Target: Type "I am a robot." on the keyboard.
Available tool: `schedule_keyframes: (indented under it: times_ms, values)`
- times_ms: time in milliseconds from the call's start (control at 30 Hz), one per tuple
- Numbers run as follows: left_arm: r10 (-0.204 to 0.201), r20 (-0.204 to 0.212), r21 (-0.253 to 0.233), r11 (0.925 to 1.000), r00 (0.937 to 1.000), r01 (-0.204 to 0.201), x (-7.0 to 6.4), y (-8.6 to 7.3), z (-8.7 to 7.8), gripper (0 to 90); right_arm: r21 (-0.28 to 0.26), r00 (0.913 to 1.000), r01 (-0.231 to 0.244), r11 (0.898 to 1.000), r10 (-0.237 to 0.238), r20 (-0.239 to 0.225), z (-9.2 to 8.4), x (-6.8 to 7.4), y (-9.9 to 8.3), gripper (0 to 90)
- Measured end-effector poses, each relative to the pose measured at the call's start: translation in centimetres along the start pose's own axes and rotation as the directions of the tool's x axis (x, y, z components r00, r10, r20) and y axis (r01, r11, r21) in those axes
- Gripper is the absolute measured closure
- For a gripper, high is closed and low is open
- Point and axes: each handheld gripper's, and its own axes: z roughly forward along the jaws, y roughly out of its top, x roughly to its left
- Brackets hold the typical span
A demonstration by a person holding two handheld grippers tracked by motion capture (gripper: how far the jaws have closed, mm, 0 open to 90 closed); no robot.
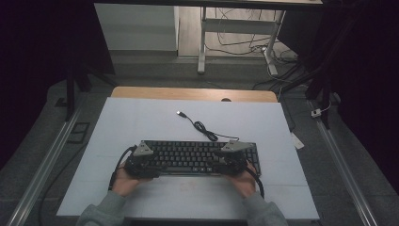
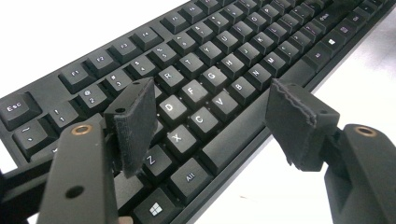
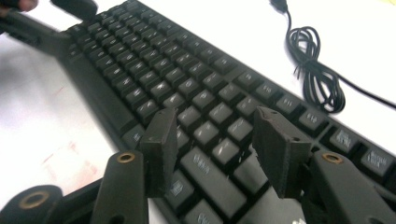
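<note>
A black keyboard (image 1: 197, 157) lies across the near middle of the white mat (image 1: 155, 122). Its cable (image 1: 203, 127) runs back in a coil to a loose USB plug (image 1: 180, 113). My left gripper (image 1: 141, 161) hovers over the keyboard's left end. In the left gripper view the left gripper (image 2: 212, 116) is open, one jaw above the letter keys (image 2: 201, 88) and the other past the front edge. My right gripper (image 1: 230, 157) is over the right end. There the right gripper (image 3: 217, 140) is open above the keys (image 3: 205, 130), nothing gripped. The cable coil (image 3: 317, 74) lies beyond.
The mat covers a wooden table (image 1: 193, 93), with bare mat behind and in front of the keyboard. Beyond the table stand white desk legs (image 1: 202, 42) and floor cables (image 1: 235, 47). Metal rails (image 1: 42, 165) run along the floor on both sides.
</note>
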Motion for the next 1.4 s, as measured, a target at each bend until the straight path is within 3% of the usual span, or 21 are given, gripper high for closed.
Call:
schedule_keyframes:
  times_ms: [333, 700, 1400]
  values:
    - [-0.008, -0.008, -0.002, 1.0000, 0.9999, 0.008, 0.1, 0.0, 0.0, 33.7, 0.009, 0.9999, 0.010, 1.000, -0.010, -0.001, -1.5, 0.2, -1.5, 47.8]
    - [-0.025, -0.013, -0.012, 0.9996, 0.9996, 0.025, 0.3, 0.0, 0.0, 33.9, 0.013, 1.0000, 0.009, 1.000, -0.009, -0.003, -1.2, 0.2, -1.5, 47.2]
    - [-0.019, -0.040, -0.021, 0.9996, 0.9990, 0.018, 0.1, 0.4, 0.1, 35.4, -0.005, 0.9996, -0.011, 1.000, 0.010, -0.026, -1.3, 0.2, -1.4, 47.0]
